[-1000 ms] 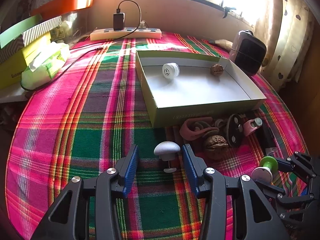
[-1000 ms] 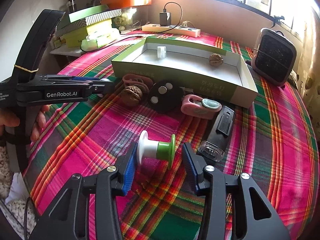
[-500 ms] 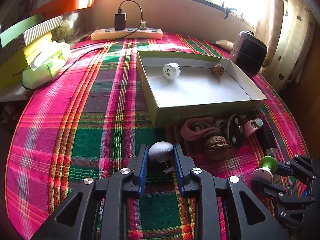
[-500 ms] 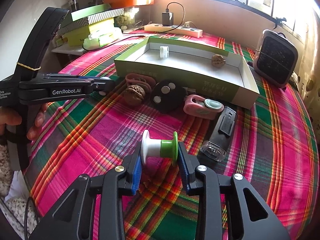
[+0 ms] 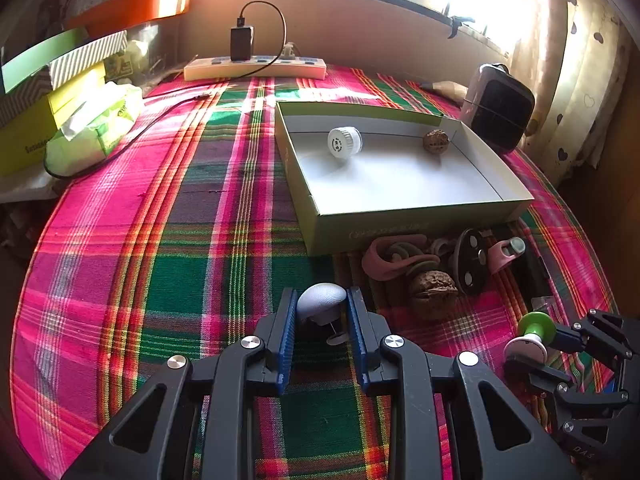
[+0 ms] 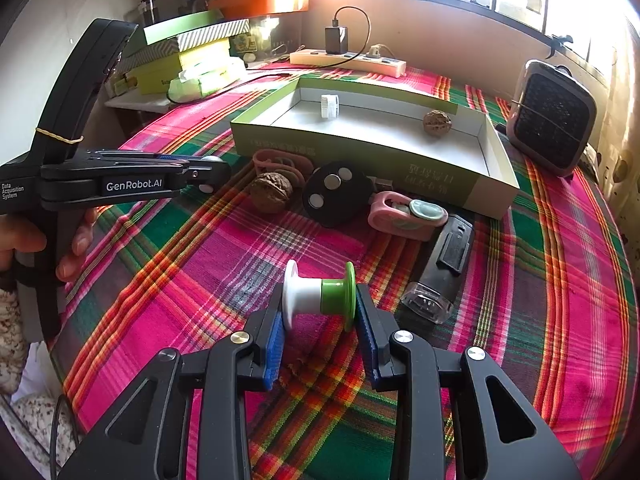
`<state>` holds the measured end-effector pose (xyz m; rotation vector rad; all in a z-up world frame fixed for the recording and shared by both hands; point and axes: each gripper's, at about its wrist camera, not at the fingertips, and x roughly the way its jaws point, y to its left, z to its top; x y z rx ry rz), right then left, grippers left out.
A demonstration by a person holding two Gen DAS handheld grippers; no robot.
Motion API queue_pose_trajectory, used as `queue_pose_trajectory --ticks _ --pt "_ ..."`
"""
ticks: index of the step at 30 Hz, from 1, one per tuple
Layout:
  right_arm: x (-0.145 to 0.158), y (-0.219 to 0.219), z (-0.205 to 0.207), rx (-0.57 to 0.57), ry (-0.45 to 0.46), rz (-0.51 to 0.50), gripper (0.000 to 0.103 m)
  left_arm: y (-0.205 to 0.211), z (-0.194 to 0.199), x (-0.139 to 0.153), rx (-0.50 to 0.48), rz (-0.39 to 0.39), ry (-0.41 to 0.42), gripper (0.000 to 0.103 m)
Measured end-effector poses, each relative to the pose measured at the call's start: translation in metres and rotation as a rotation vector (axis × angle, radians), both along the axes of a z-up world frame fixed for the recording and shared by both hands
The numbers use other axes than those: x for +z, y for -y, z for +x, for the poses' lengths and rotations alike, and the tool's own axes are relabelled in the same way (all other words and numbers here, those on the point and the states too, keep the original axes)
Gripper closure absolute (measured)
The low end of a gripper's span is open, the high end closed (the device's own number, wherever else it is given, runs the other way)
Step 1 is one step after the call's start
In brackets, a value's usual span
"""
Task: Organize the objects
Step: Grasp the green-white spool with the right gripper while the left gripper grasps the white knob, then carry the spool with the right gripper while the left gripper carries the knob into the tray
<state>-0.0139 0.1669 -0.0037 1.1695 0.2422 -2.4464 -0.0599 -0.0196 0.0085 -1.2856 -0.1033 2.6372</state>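
Left gripper (image 5: 322, 310): one second earlier its blue pads stood wide apart on either side of the grey knob (image 5: 321, 300); half a second ago they had come in, and they now press on both flanks of the knob's domed head. The knob's thin pin and small foot hang below the dome, between the pads. The hand has kept its place over the plaid tablecloth (image 5: 160, 240).

Ahead of these fingers and to their right lies the open box (image 5: 420, 216), holding a white cap (image 5: 345, 142) and a walnut (image 5: 436, 141), unchanged since the earlier frame. Between box and fingers, to the right, a second walnut (image 5: 433, 290) sits among a pink clip (image 5: 394, 258) and a black disc (image 5: 472, 266); none has shifted.

Right gripper (image 6: 320, 312): a second ago the pads flanked the spool (image 6: 318, 296) with a gap on each side. They now bear on its two end flanges, white end at the left pad, green end at the right, with the spool lying crosswise between them. Just right of these fingers lies a black device (image 6: 448, 256) with a clear end. Ahead are the disc, a pink holder (image 6: 404, 214) and the box wall. At far left, a hand (image 6: 24, 244) grips the left gripper's handle.
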Motion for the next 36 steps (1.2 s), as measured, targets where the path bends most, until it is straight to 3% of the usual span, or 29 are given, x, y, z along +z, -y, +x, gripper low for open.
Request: queue_pose_trajectory --ticks 18,36 --pt "0.024 -0.006 -0.01 -0.019 -0.053 -0.04 0.07 -0.004 0.001 0.029 -0.023 0.004 -0.059 0.08" --pt "0.054 -0.008 -0.077 -0.061 -0.118 -0.043 0.07 -0.018 -0.048 0.051 -0.059 0.004 -0.09 0.08"
